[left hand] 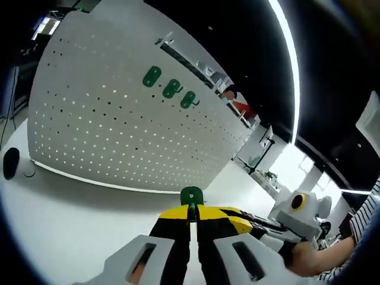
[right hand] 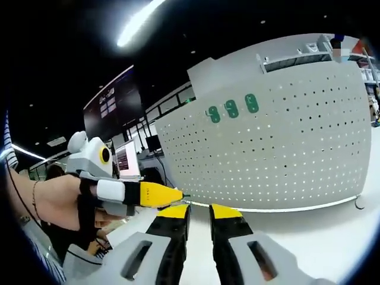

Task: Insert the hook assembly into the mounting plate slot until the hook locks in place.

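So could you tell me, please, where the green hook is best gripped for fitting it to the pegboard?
As the left gripper seems to hold it now: pinch the hook by its lower stem, from behind, leaving its rounded head free to meet the pegboard.

White tabletop (left hand: 71, 214); small round black object (left hand: 10, 162) resting on it near the edge. Long bright ceiling light strip (right hand: 138, 22) against dark ceiling. Lit computer monitor (right hand: 126, 159) in background.
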The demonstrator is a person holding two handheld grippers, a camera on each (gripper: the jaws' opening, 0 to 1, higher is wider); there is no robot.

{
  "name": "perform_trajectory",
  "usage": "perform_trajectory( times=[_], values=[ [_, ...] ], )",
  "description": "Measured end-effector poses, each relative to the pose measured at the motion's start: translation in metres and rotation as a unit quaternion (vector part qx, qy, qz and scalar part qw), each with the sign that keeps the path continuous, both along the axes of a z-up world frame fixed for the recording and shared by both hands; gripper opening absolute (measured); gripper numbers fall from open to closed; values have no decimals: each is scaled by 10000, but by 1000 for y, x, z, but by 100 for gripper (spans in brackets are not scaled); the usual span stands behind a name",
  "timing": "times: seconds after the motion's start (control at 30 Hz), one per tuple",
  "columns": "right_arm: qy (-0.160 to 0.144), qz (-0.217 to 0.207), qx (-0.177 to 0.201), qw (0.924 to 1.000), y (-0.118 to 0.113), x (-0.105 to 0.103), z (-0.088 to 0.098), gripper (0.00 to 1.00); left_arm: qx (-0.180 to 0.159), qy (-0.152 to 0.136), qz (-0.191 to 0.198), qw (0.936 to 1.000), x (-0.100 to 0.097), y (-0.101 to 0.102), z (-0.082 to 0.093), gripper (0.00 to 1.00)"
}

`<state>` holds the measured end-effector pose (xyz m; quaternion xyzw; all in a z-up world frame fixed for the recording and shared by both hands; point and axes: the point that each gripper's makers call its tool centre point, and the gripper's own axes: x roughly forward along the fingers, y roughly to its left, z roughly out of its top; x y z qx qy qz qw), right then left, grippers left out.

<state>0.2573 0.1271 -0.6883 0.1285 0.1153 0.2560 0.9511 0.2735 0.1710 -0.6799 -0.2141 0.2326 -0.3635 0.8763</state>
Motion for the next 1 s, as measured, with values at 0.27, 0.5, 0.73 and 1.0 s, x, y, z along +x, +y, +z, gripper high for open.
perform_trajectory(
  times=[0.27, 0.5, 0.73, 1.0],
  values=[
    [196, -246, -341, 9989, -27, -4, -15, 42, 441, -397, 141, 9981, 9, 12, 7, 1],
    [224, -344, -741, 9964, -42, -16, -24, 51, 763, -777, 405, 9932, 19, 22, 17, 1],
    [113, -686, -1450, 9870, -67, -30, -26, 65, 1125, -1063, 453, 9869, 23, 27, 16, 1],
    [421, -882, -1692, 9807, -90, -49, -50, 82, 1438, -1198, 613, 9804, 28, 36, 17, 2]
  ],
)
